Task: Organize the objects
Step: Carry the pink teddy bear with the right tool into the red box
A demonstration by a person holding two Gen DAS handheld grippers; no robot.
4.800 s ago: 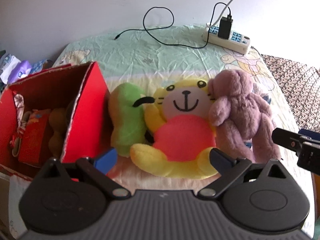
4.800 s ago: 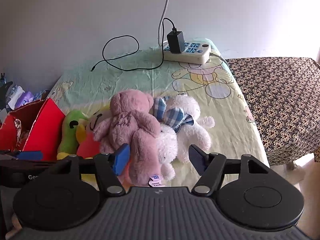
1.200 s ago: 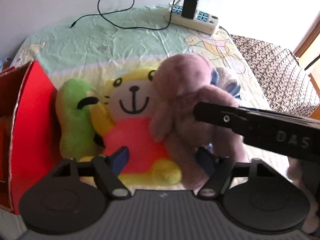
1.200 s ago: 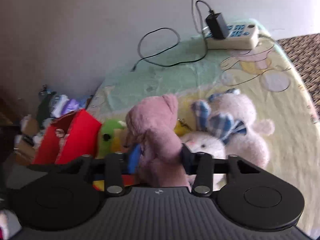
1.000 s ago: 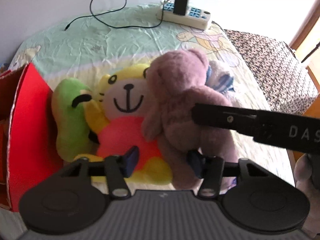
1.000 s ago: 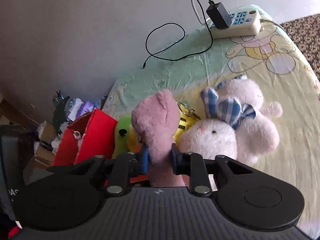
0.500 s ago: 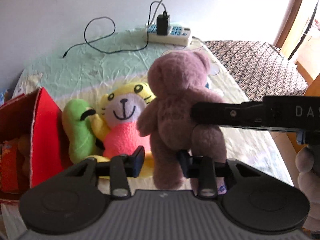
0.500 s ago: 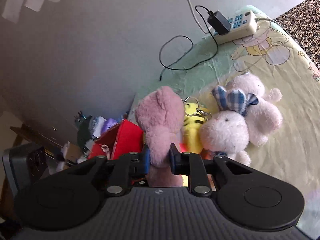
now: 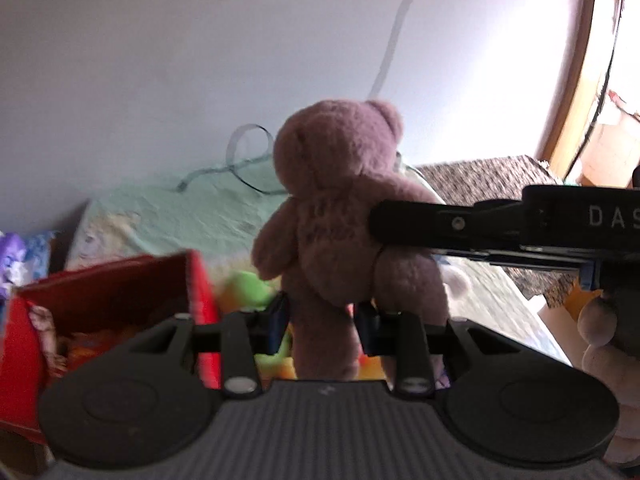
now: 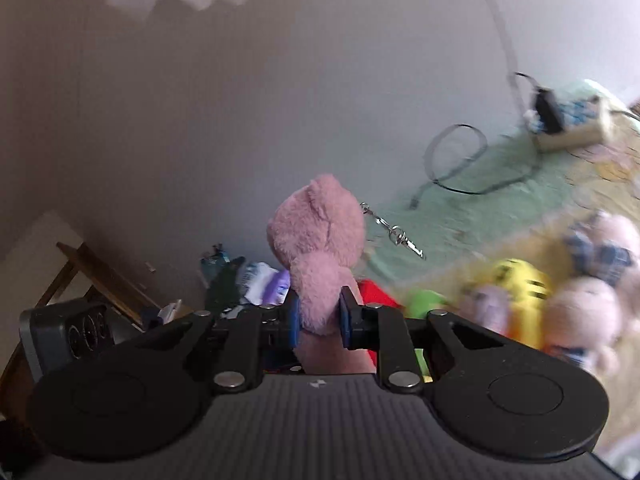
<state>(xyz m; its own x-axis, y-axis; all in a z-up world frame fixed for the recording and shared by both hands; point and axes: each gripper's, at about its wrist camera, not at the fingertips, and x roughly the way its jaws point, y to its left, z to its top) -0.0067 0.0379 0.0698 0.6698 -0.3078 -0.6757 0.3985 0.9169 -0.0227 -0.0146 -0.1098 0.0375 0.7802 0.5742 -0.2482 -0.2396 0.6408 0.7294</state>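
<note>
Both grippers hold one mauve plush teddy bear (image 9: 340, 216) aloft above a bed.

The left gripper (image 9: 322, 326) pinches the bear's leg; the right gripper (image 10: 319, 318) squeezes its side below the arm. Beneath lies a pale green and yellow cartoon-print bedsheet (image 9: 180, 216) with a black looped cable (image 10: 456, 160) and a white power strip (image 10: 568, 136) near a plain pale wall. An open red cardboard box (image 9: 120, 292) sits at the bed's left edge, beside a green plush toy (image 9: 244, 290).
</note>
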